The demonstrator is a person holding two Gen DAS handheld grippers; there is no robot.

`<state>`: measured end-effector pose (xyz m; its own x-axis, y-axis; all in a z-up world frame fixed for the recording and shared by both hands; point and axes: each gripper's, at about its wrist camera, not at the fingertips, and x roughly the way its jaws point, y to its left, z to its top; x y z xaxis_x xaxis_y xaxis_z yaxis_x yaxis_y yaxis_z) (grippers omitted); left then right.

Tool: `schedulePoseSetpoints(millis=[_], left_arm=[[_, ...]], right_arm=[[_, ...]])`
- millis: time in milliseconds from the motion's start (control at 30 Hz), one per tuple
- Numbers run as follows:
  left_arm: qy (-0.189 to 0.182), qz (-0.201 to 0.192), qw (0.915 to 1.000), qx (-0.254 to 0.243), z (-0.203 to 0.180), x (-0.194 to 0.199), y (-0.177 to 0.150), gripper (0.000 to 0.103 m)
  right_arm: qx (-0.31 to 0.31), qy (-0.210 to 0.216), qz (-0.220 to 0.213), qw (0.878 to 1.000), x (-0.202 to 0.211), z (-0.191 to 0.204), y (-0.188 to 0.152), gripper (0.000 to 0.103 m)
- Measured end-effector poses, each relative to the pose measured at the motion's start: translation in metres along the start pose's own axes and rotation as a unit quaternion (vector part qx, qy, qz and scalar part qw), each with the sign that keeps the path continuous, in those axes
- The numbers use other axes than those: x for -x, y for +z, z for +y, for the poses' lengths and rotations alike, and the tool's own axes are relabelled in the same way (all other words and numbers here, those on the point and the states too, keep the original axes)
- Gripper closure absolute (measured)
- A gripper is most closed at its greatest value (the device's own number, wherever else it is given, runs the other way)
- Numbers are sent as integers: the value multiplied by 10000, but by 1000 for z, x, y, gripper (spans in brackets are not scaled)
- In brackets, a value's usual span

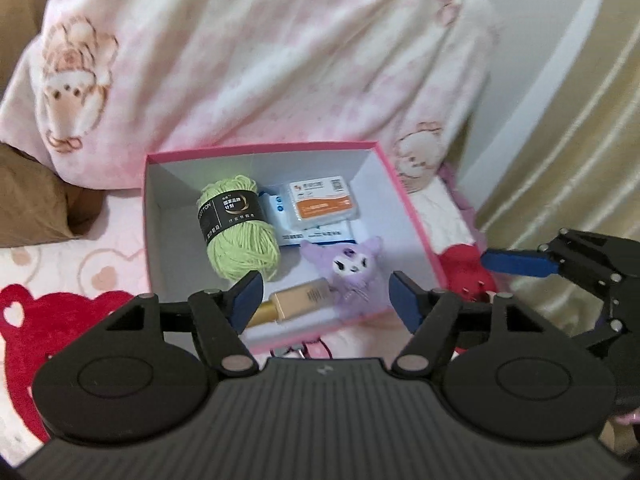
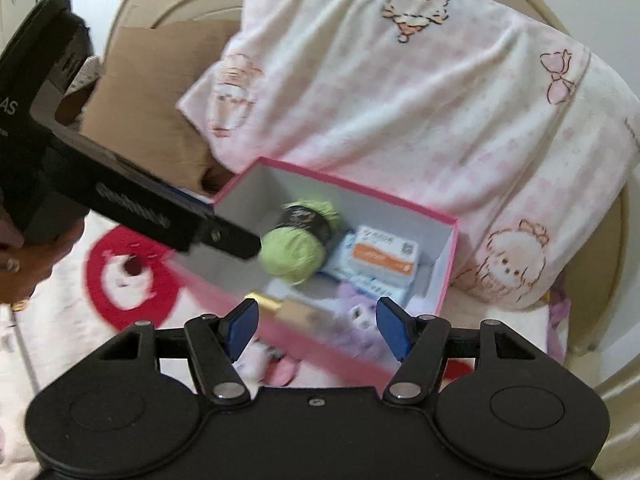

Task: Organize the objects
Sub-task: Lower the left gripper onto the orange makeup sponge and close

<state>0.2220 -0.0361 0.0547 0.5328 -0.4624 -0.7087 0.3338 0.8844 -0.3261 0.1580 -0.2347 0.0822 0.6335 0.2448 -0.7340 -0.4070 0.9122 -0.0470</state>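
- Objects were seen gathered in the pink box [image 1: 412,216], ahead of and below both tongs.
- Nothing was held: the left tongs [image 1: 324,296] and right tongs [image 2: 316,326] were spread, empty.
- The gold tube [image 1: 296,298] lay nearest, its long axis crosswise between the left tips.
- A red toy [image 1: 460,270] was left outside, nearer the right tongs.

In the box [image 1: 412,216] I see the yarn [image 1: 236,228] on the left, packets [image 1: 324,204] right of it, plush toy [image 1: 352,276] and tube [image 1: 296,300] nearest me.
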Motion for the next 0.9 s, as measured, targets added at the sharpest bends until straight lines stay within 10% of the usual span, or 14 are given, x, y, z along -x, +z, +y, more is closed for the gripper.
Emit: schedulePoseSetpoints(millis=[367,900], left_arm=[[-249,61,9995,-195,8,47,-54,31],[-506,489,9974,-142,4,-9,-125,31]], right_arm=[[-195,386,-7,9991,37,34,-60,31],[193,607,95,9979,-18,70,-124,31]])
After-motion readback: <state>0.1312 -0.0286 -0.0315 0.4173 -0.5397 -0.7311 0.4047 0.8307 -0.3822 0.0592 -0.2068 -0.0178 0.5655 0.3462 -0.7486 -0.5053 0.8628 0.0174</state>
